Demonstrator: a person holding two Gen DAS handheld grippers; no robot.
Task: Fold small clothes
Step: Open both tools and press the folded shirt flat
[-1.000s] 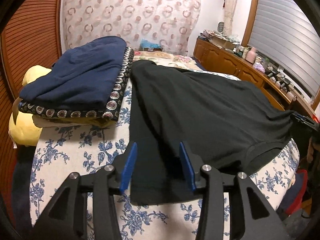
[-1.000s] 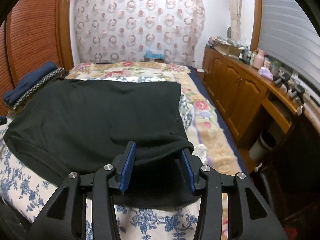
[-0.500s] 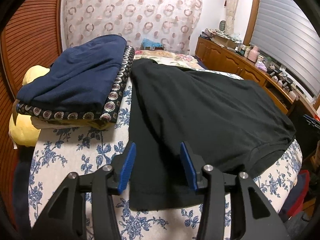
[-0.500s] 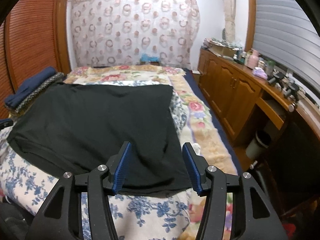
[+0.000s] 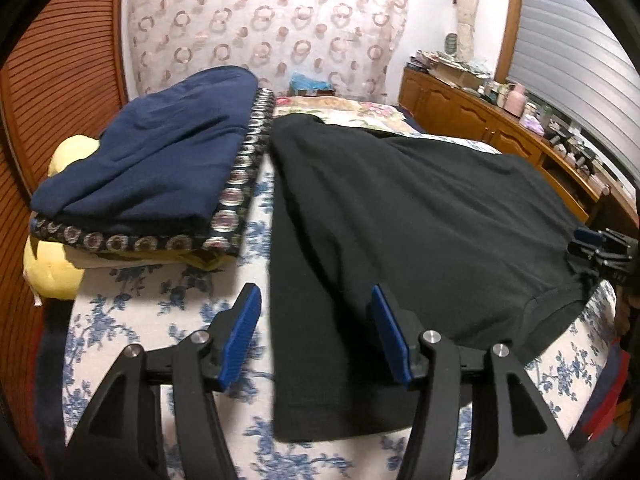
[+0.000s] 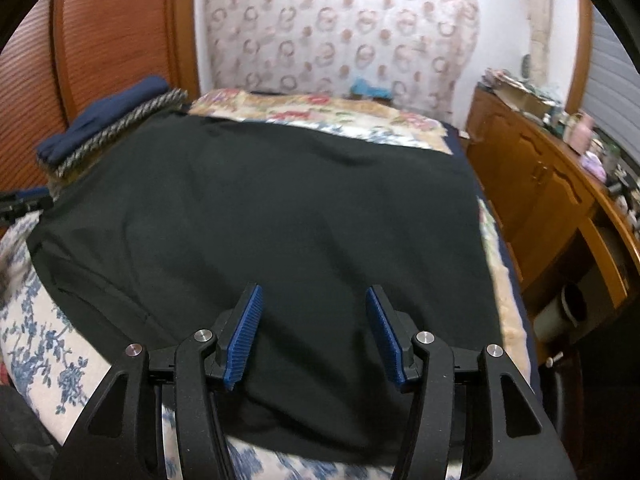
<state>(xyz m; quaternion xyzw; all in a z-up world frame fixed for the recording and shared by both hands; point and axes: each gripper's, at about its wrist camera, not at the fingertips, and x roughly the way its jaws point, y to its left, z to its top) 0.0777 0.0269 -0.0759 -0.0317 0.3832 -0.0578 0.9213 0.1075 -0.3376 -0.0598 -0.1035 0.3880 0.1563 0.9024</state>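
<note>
The black garment (image 6: 280,220) lies flat on the bed (image 5: 152,320), frame centre. Left gripper (image 5: 316,332) is opening, right gripper (image 6: 314,332) open, neither gripping. Pinch both near corners evenly; the hem is probably doubled.

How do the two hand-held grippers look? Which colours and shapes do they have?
Both look alike. The left gripper and the right gripper each have two black plastic fingers with triangular cut-outs, silver round screw heads at the joints, and ribbed blue pads on the inner faces. No cables, markings or sleeves are visible.
</note>
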